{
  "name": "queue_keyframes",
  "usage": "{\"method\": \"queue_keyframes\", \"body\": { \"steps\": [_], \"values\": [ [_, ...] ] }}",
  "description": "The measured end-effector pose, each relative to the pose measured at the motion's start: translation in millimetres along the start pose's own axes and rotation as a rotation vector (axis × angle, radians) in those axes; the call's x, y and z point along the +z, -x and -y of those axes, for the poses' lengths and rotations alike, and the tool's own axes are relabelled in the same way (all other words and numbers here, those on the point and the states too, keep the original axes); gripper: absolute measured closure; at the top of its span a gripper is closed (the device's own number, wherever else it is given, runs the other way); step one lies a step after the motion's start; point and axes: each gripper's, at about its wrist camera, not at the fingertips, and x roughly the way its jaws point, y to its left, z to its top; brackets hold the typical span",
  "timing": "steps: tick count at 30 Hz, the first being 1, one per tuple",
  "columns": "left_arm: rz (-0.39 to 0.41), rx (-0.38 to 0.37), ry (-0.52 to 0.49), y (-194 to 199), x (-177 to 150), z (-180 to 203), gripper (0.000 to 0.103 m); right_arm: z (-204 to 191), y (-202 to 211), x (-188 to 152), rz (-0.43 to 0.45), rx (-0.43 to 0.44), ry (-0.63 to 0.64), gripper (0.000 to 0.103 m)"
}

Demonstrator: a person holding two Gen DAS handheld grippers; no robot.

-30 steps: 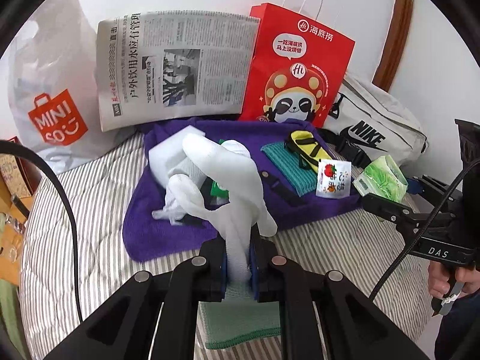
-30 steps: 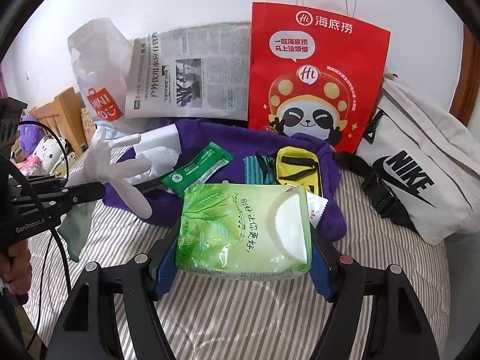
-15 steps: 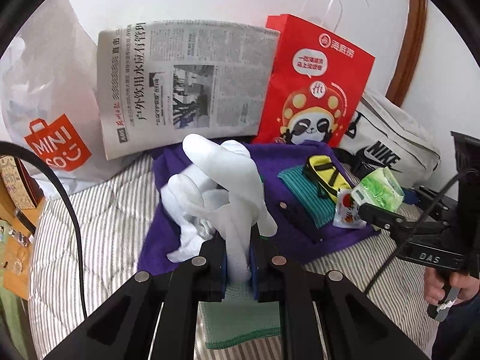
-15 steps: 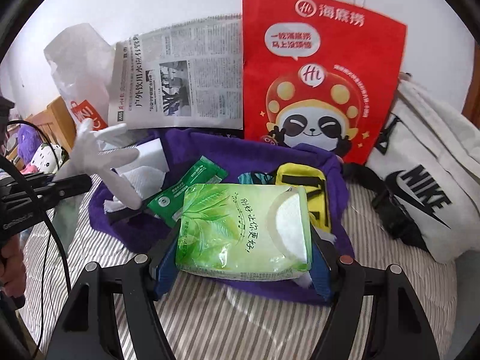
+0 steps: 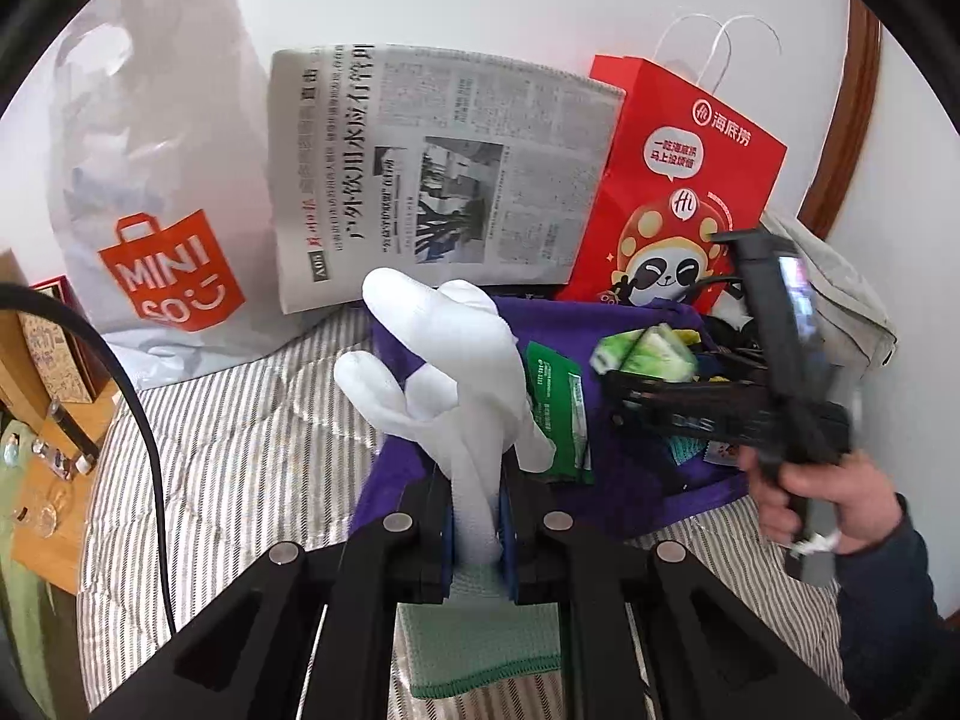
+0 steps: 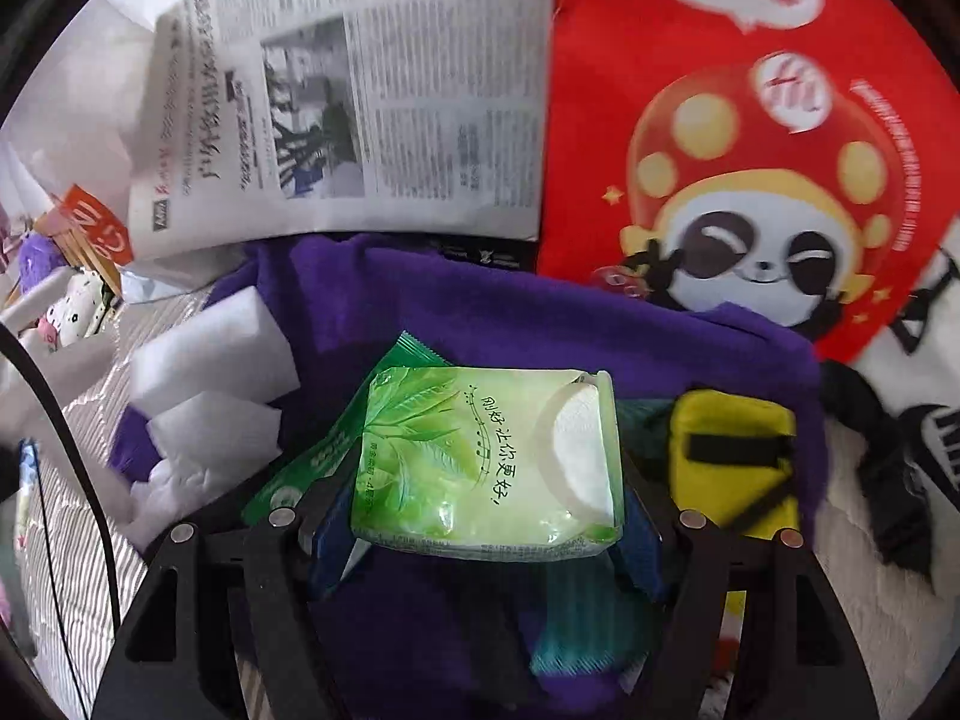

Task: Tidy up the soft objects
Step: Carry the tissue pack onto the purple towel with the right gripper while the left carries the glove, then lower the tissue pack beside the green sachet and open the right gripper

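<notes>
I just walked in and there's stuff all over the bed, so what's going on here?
A person is sorting soft items with a handheld gripper in each hand. The left gripper is shut on a white glove, held up above the striped bed. The right gripper is shut on a green tissue pack, held over the purple towel, where a yellow pouch, a green sachet and white foam pieces lie.
</notes>
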Motion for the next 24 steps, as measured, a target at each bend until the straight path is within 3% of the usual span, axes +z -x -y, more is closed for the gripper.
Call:
{"method": "queue_keyframes", "body": {
  "steps": [11, 15, 24],
  "values": [
    [0.004, -0.008, 0.023, 7, -6, -17, 0.092, -12, -34, 12, -0.053, -0.095, 0.097, 0.028],
    [0.002, -0.017, 0.020, 8, -8, -16, 0.092, -16, -37, 11, -0.079, -0.084, 0.144, 0.021],
    [-0.005, -0.012, 0.022, 15, -16, -13, 0.092, -20, -13, 2, -0.066, -0.068, 0.119, 0.020]
  ]
}}
